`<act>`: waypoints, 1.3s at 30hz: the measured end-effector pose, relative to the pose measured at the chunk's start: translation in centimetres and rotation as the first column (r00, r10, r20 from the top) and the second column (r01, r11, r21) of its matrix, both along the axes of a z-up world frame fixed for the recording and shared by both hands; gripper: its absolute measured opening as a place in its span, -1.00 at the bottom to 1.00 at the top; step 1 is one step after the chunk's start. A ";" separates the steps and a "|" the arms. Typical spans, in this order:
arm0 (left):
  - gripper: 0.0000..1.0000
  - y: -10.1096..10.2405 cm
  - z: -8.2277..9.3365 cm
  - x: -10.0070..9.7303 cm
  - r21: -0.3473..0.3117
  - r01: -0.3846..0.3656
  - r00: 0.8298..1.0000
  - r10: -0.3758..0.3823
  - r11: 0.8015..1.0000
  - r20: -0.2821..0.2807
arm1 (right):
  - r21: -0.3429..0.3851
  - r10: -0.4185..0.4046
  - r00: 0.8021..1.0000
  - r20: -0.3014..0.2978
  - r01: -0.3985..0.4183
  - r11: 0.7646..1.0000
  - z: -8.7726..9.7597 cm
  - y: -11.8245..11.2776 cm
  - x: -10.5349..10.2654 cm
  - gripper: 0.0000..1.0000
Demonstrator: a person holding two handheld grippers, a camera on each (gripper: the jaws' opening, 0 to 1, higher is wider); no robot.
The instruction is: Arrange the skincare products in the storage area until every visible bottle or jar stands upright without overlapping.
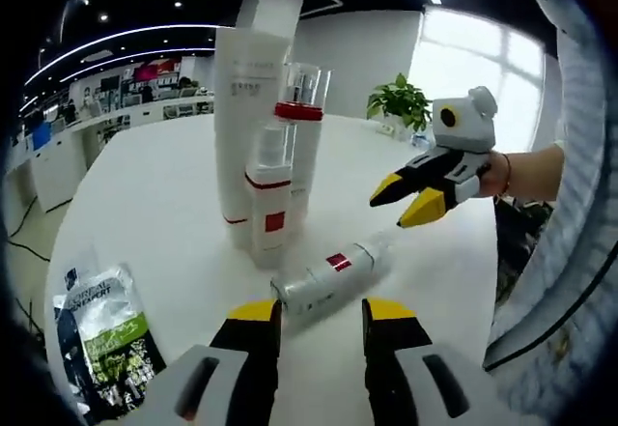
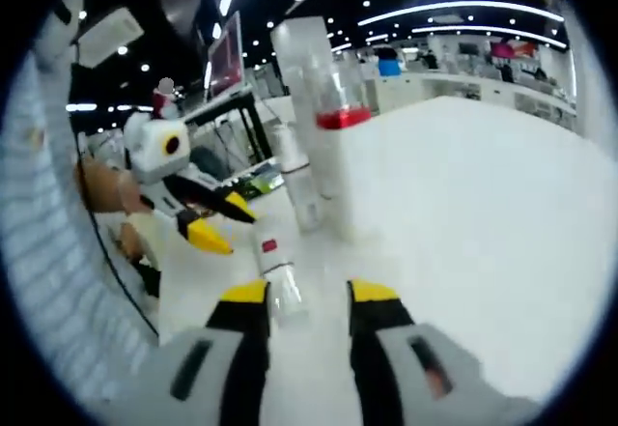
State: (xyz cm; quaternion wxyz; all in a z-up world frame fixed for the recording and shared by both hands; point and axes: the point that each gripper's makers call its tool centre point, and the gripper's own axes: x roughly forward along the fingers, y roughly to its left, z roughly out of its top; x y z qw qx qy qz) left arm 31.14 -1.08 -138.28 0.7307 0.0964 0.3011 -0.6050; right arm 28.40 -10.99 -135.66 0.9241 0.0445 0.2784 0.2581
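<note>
On a white round table [image 1: 145, 194], 1 small white bottle with a red label [image 1: 323, 279] lies on its side just in front of a tight cluster of 3 upright containers — a tall white bottle [image 1: 246, 88], a clear-capped bottle with a red band [image 1: 299, 122] and a shorter white pump bottle [image 1: 268, 199]. The left gripper [image 1: 319, 318] hangs just short of the fallen bottle, jaws spread and holding nothing. The right gripper [image 2: 307, 296], seen from its own camera, also stands parted and empty, with the bottle's clear end [image 2: 282, 286] between its yellow tips. 1 green-and-black sachet [image 1: 101, 334] lies apart near the table's edge; 1 potted plant [image 1: 401, 102] sits at the far side.

The likely risk: the lying bottle is round and smooth, so a pinch off-centre could roll it into the standing 3, which are packed closely and look easy to topple. With both grippers converging on 1 bottle, they may also collide.
</note>
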 end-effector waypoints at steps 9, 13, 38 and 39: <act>-0.33 -1.3 0.2 1.1 0.009 0.001 1.000 -0.001 1.000 0.008 | -0.050 0.136 0.990 -0.035 -0.137 0.989 -1.7 4.1 0.0 -0.38; -0.34 -1.5 0.2 1.2 0.012 0.000 1.000 0.000 1.000 0.009 | -0.129 0.188 0.981 -0.043 -0.192 0.973 -2.5 4.6 -0.4 -0.41; -0.47 1.8 -1.1 -1.6 0.186 0.373 0.914 -0.394 0.909 0.093 | -0.143 0.391 0.915 -0.096 -0.402 0.905 -2.7 5.8 -3.0 -0.64; -0.48 1.9 -1.2 -1.7 0.189 0.375 0.913 -0.397 0.908 0.093 | -0.144 0.392 0.915 -0.097 -0.403 0.904 -2.8 5.8 -3.1 -0.64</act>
